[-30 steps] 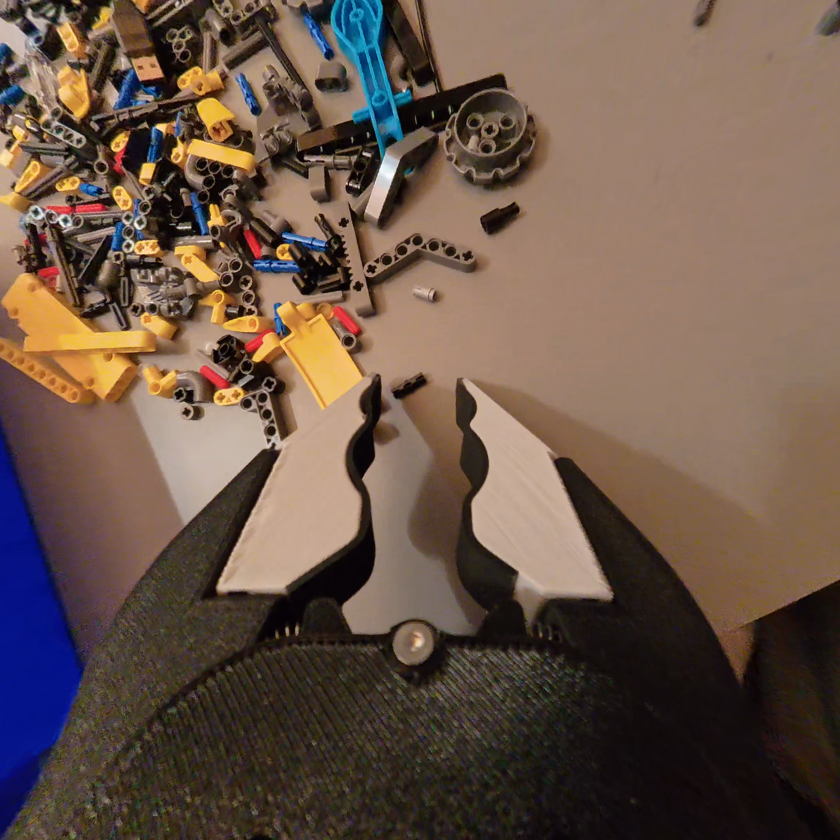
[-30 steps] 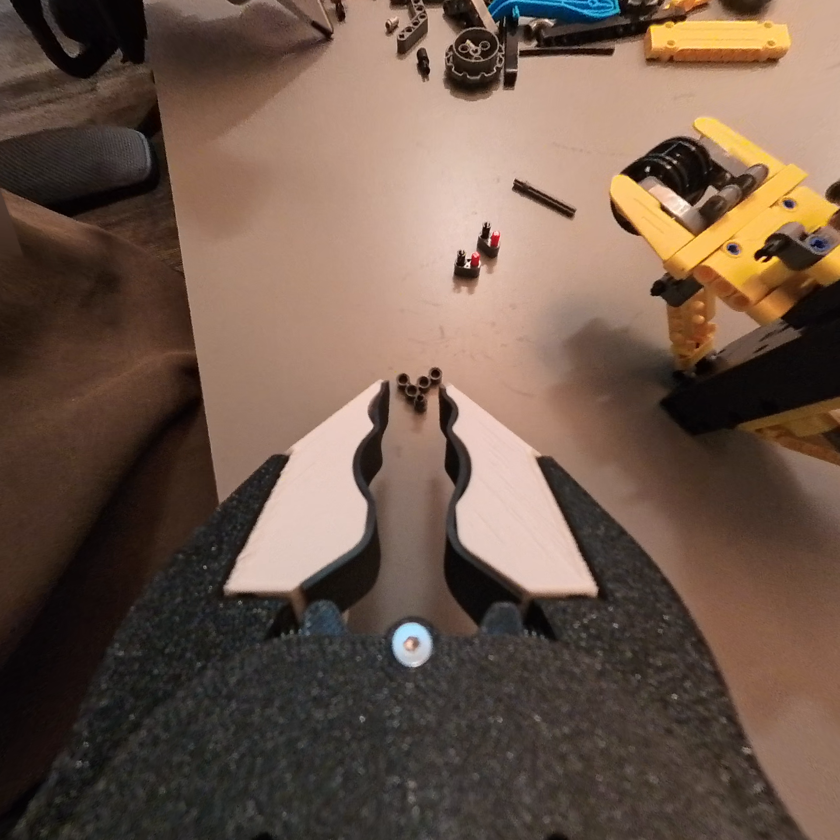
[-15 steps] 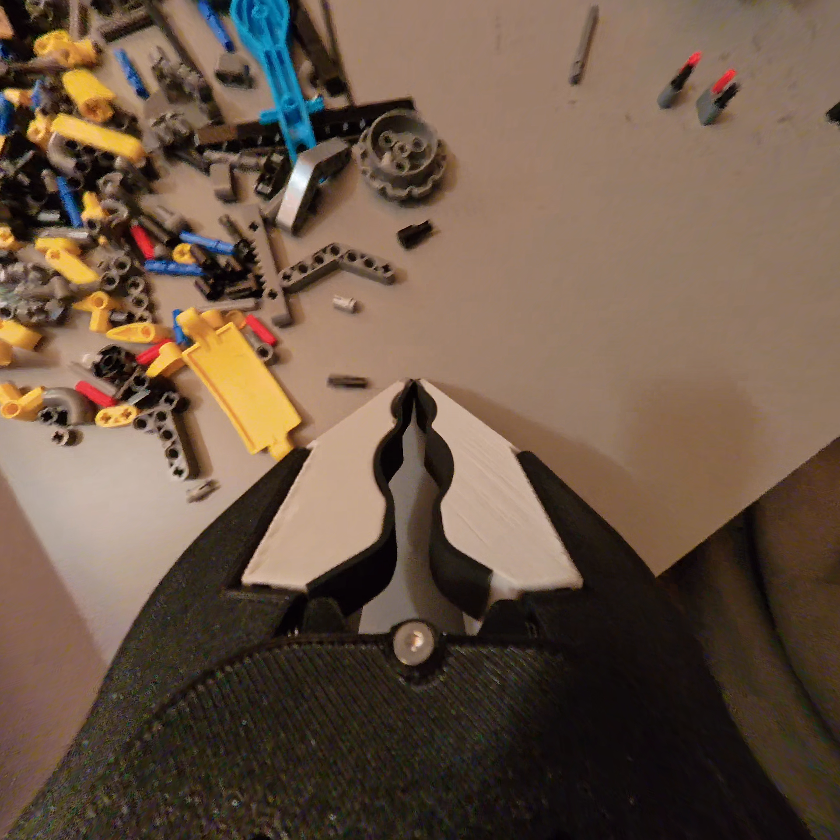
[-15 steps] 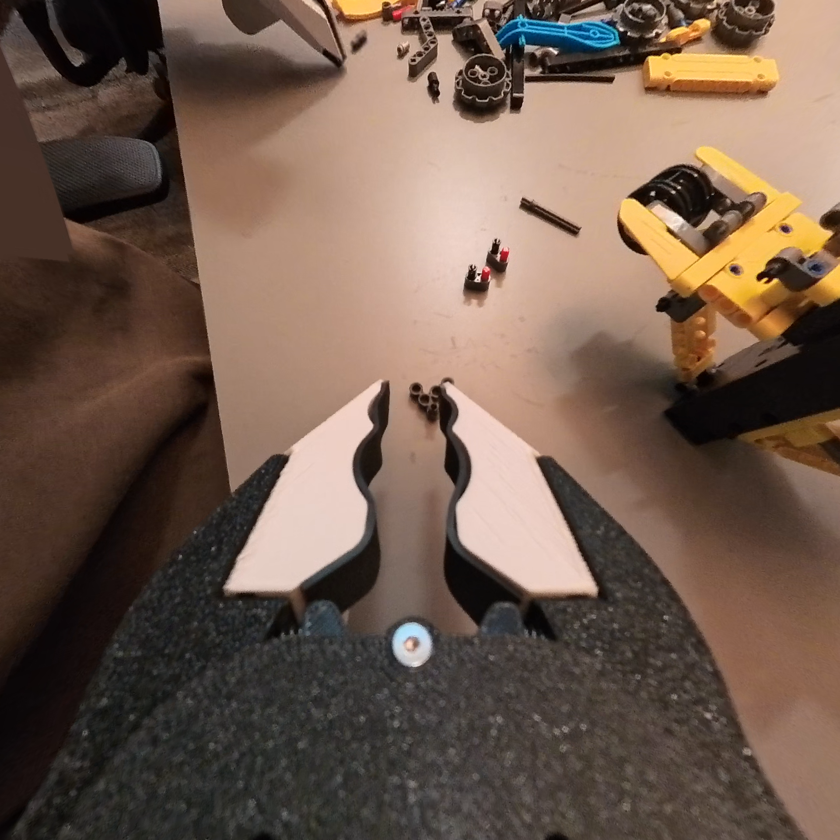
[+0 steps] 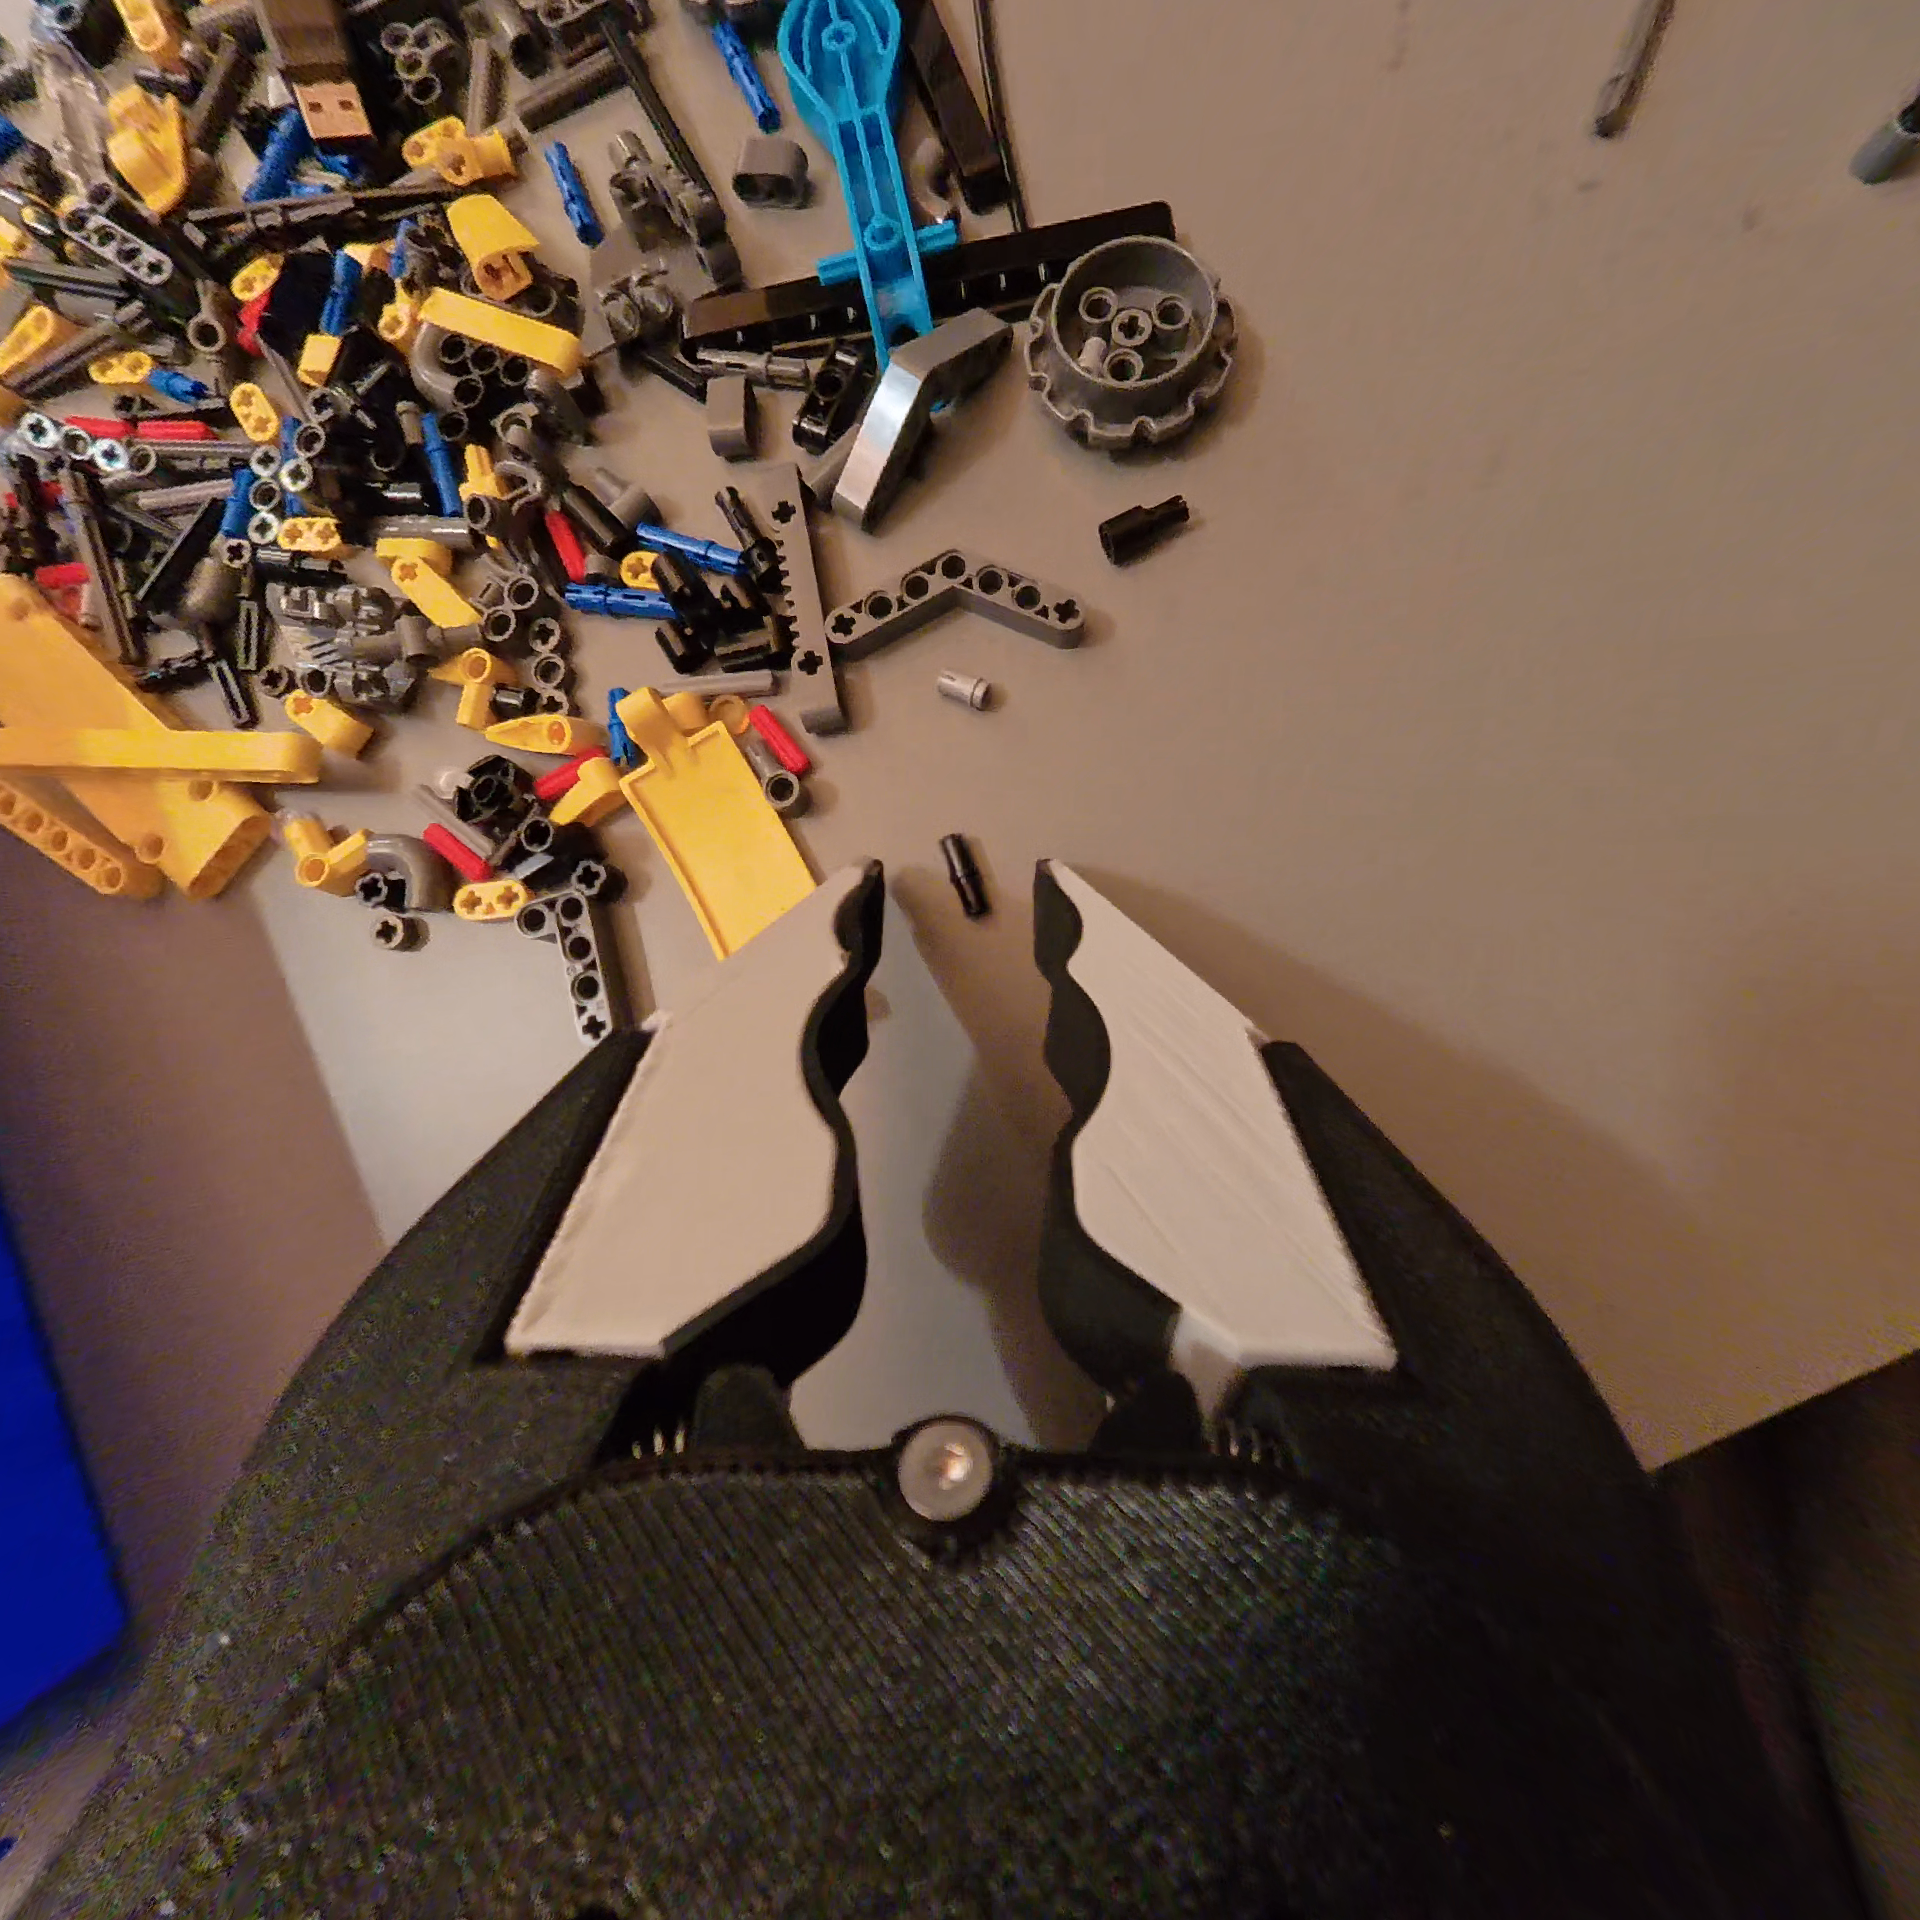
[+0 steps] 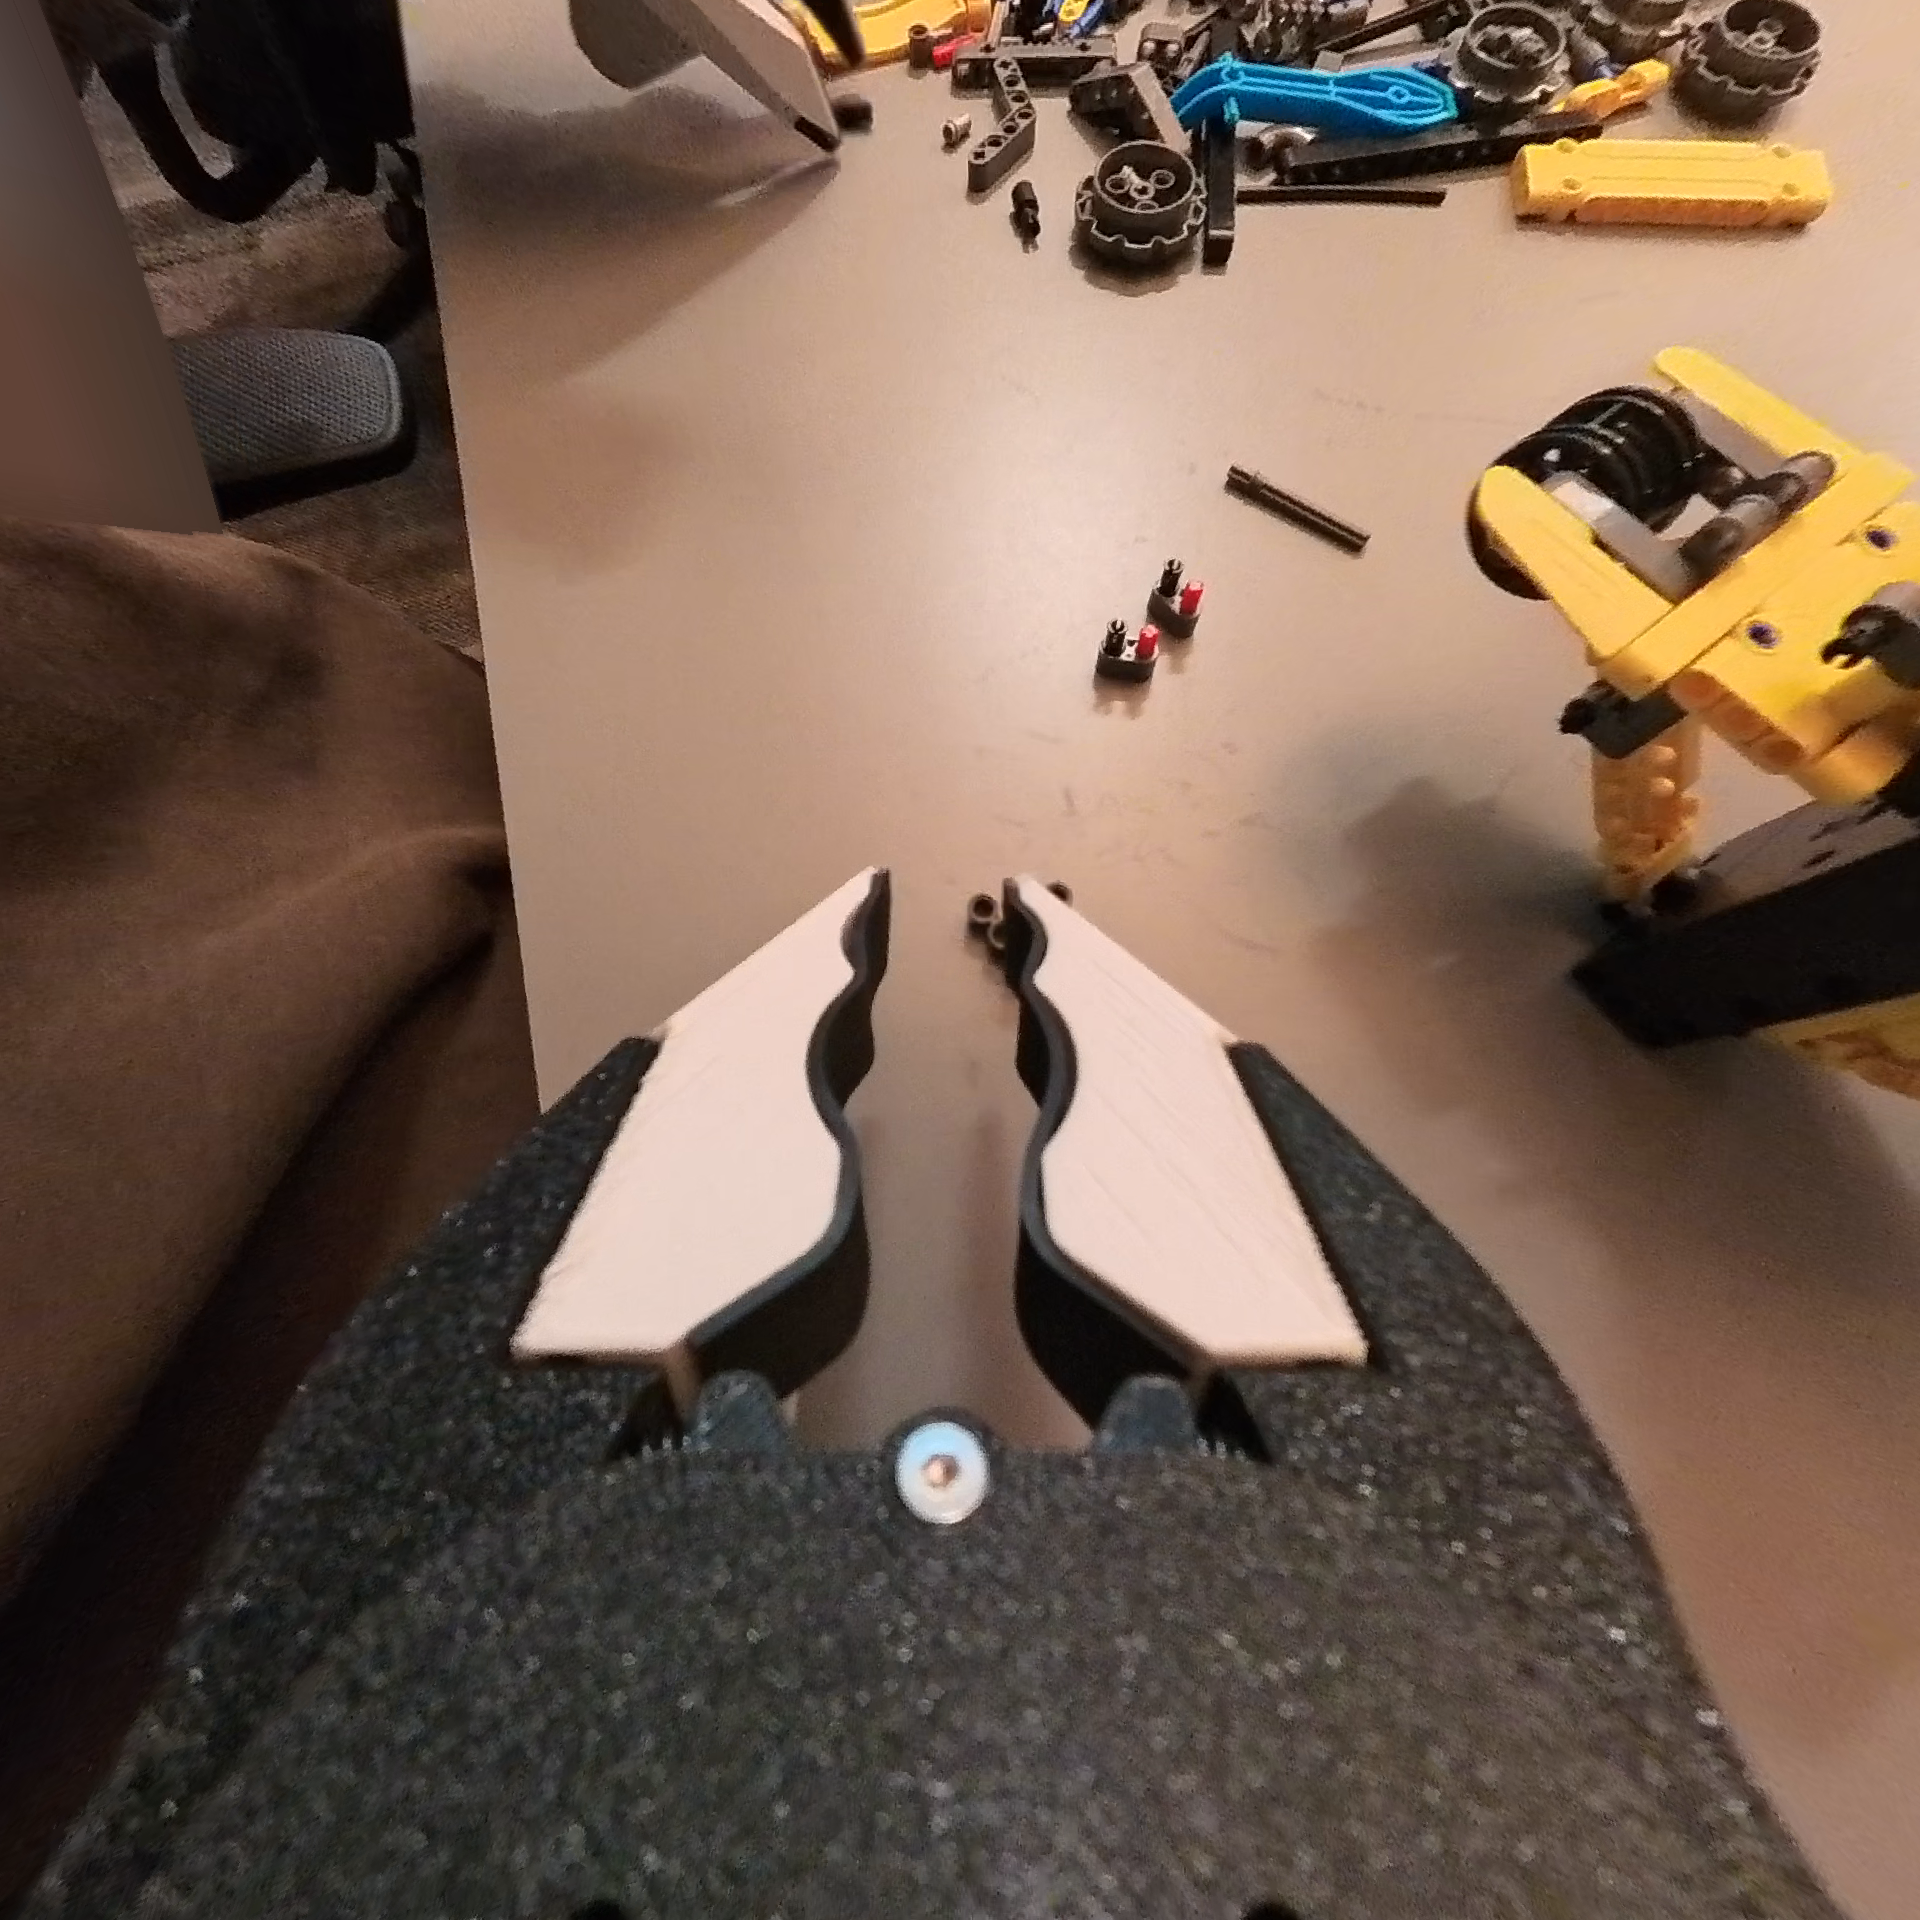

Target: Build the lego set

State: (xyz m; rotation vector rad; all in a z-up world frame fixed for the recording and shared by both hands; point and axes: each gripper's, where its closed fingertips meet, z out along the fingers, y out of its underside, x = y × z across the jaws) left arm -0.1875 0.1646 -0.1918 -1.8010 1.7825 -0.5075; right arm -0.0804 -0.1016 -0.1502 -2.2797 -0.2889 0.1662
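Nearest, the left gripper is seen with its jaws spread wide and empty over a grey table; a small black pin lies on the surface between the fingertips, touched by neither. Just beside the left fingertip a flat yellow panel is partly covered. Farther off, a loose pile of plastic building pieces is spread, with a grey toothed wheel and a light-blue lever at its edge. Similarly, the right gripper is held narrowly parted, nothing clasped, a cluster of small black connectors against its right fingertip. Beyond stand two small red-tipped pieces and, to the right, a half-built yellow model.
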